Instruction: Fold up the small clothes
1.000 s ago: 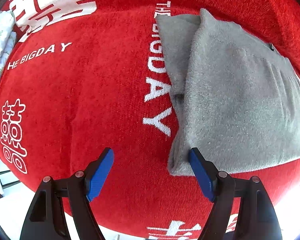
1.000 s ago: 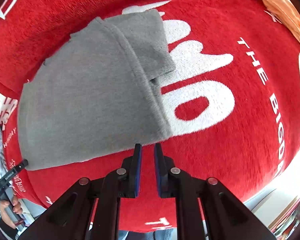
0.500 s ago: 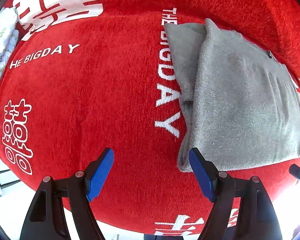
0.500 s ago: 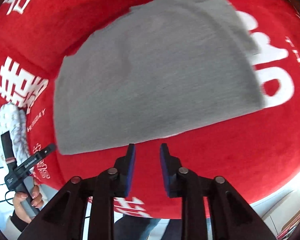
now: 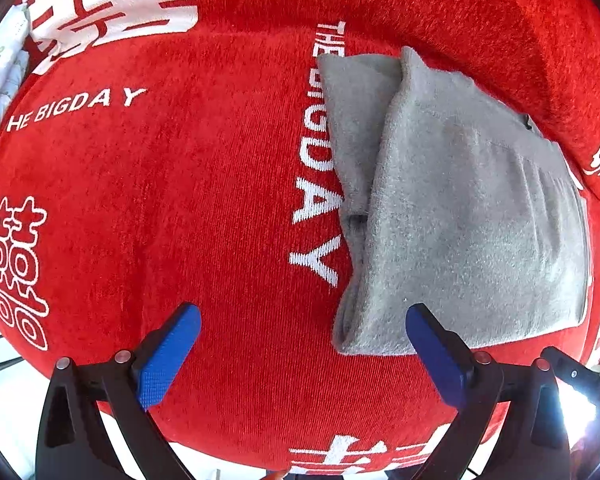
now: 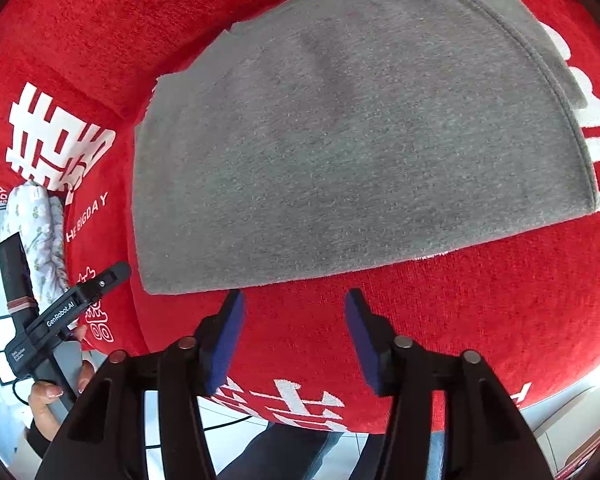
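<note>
Grey knit, the folded garment (image 5: 472,216) lies on the red cloth (image 5: 180,200) with white lettering, at 2 o'clock in the left wrist view, a lower layer jutting out at 12. The left gripper (image 5: 300,344) is spread wide and holds nothing, its right finger (image 5: 436,352) overlapping the garment's near corner; contact is unclear. The right gripper (image 6: 294,336) hangs parted and empty, just short of the garment's near edge. A floral fabric (image 6: 40,220) at 9 o'clock is partly hidden.

Folded garment (image 5: 460,220) lies on the cloth (image 5: 180,200). Left gripper (image 5: 300,344) at its near-left corner, right gripper (image 6: 294,336) before its near edge.
</note>
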